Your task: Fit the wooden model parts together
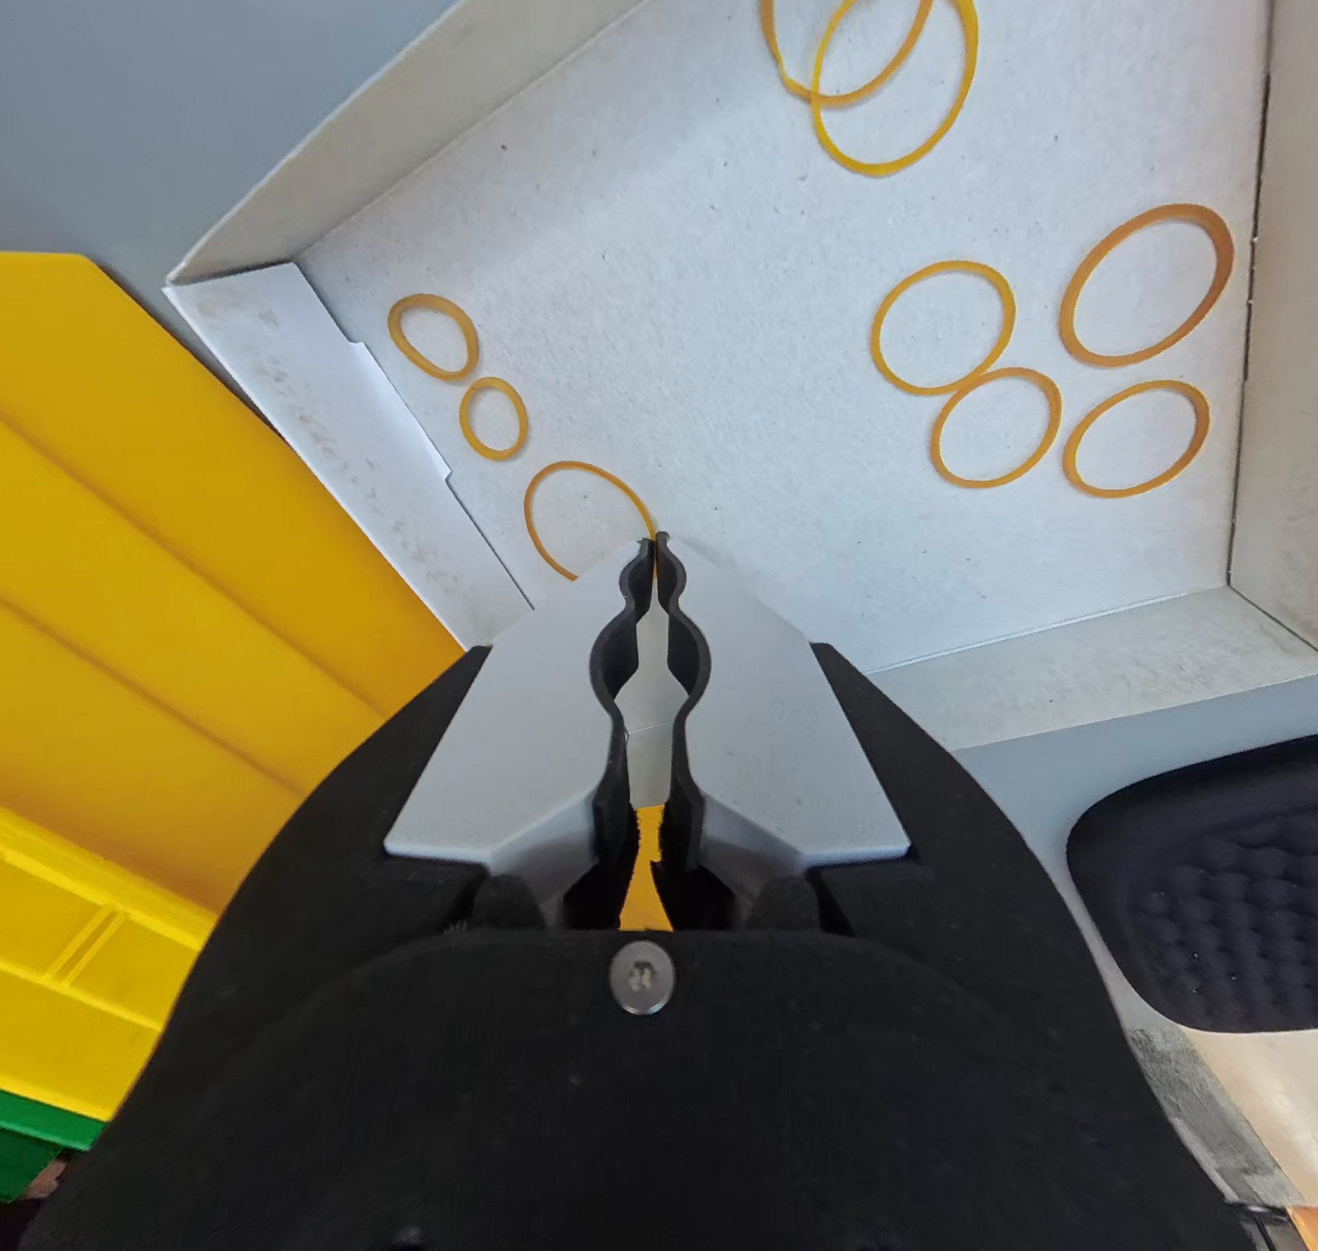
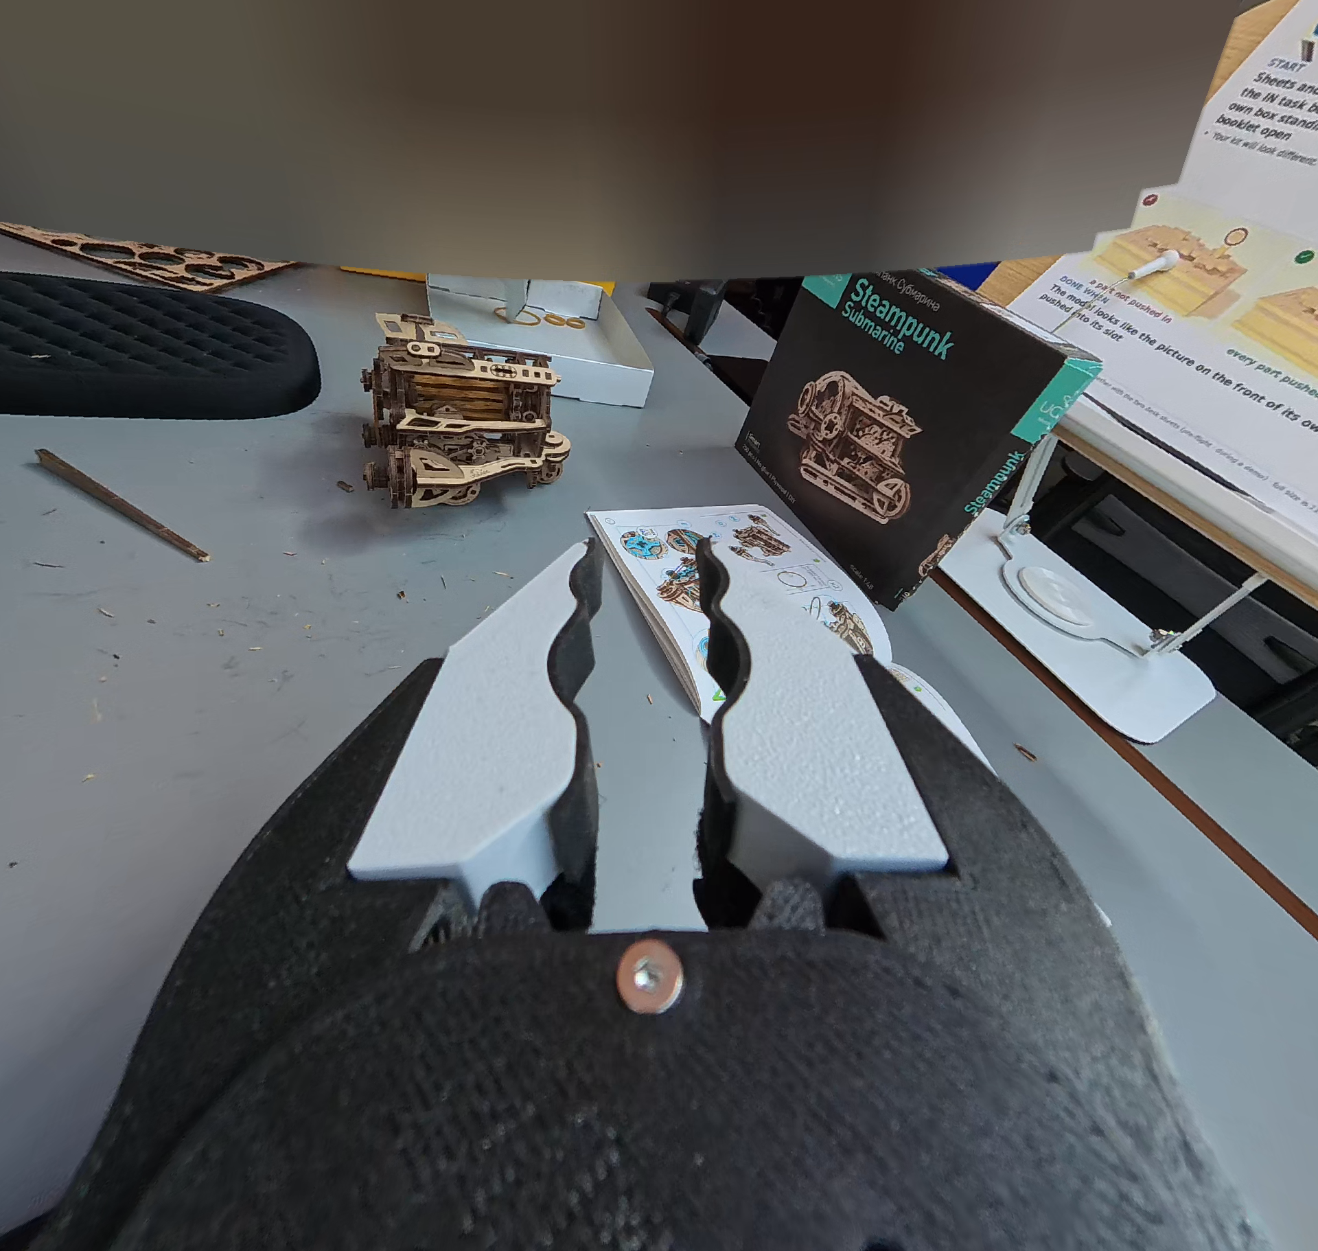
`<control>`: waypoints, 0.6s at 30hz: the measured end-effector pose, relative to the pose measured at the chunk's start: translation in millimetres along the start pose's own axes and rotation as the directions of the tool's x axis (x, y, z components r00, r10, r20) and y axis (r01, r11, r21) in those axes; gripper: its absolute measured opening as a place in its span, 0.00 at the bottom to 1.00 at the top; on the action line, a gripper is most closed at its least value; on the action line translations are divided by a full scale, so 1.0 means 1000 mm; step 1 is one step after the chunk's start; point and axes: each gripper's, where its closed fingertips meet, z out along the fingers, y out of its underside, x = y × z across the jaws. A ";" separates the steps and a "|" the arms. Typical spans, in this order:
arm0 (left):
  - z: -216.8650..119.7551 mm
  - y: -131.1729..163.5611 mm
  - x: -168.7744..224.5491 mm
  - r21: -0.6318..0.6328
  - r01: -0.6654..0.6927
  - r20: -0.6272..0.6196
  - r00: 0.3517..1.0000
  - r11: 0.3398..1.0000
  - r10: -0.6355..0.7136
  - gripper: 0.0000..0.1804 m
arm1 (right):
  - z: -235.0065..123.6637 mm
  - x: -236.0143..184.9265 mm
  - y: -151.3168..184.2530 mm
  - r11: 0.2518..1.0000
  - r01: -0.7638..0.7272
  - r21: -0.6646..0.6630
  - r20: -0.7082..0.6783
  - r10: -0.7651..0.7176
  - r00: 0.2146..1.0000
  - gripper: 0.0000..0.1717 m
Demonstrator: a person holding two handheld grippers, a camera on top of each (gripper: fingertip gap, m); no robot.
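Observation:
In the left wrist view my left gripper is shut on the edge of a yellow rubber band that lies on the floor of a white cardboard tray. The band's strand runs into the closed fingertips. In the right wrist view my right gripper is open and empty, hovering over the grey table at the near edge of an open instruction booklet. The partly built wooden model stands on the table beyond it to the left, apart from both grippers.
Several more rubber bands lie in the tray. A yellow bin stands left of the tray. A black padded rest, a thin wooden stick, a punched wooden sheet, the kit's dark box and a sheet on a stand surround the model. Some 45 cm of space lies between my two pairs of fingers.

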 end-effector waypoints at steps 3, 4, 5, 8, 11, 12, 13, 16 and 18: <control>-0.011 -0.001 0.007 0.040 -0.007 -0.007 1.000 0.999 0.007 0.00 | 0.001 0.000 0.002 1.000 -0.008 -0.004 0.005 0.008 1.000 0.15; -0.016 -0.002 0.009 0.057 -0.007 -0.009 1.000 0.998 0.007 0.00 | 0.002 -0.001 0.003 1.000 -0.012 -0.007 0.008 0.012 1.000 0.15; -0.022 -0.001 0.010 0.073 -0.008 -0.006 1.000 0.997 0.008 0.00 | 0.002 -0.001 0.004 1.000 -0.016 -0.010 0.013 0.017 1.000 0.15; -0.038 -0.002 0.016 0.139 0.010 -0.023 1.000 0.990 -0.007 0.00 | 0.004 -0.003 0.005 0.999 -0.030 -0.011 0.026 0.030 0.999 0.15; -0.057 -0.006 0.039 0.230 0.047 -0.127 0.992 0.972 -0.018 0.00 | 0.006 -0.005 0.007 0.999 -0.038 -0.019 0.037 0.038 0.999 0.15; -0.066 -0.009 0.049 0.269 0.053 -0.163 0.987 0.962 -0.009 0.00 | 0.007 -0.006 0.007 0.999 -0.040 -0.021 0.041 0.041 0.998 0.15; -0.076 -0.011 0.060 0.310 0.055 -0.197 0.980 0.949 0.007 0.00 | 0.007 -0.007 0.008 0.999 -0.045 -0.021 0.046 0.046 0.998 0.15; -0.112 -0.019 0.103 0.434 0.046 -0.292 0.952 0.900 0.092 0.00 | 0.007 -0.010 0.005 0.998 -0.063 -0.009 0.059 0.064 0.996 0.15; -0.138 -0.023 0.138 0.512 0.031 -0.351 0.920 0.858 0.176 0.00 | 0.006 -0.012 0.002 0.998 -0.067 0.007 0.065 0.066 0.996 0.15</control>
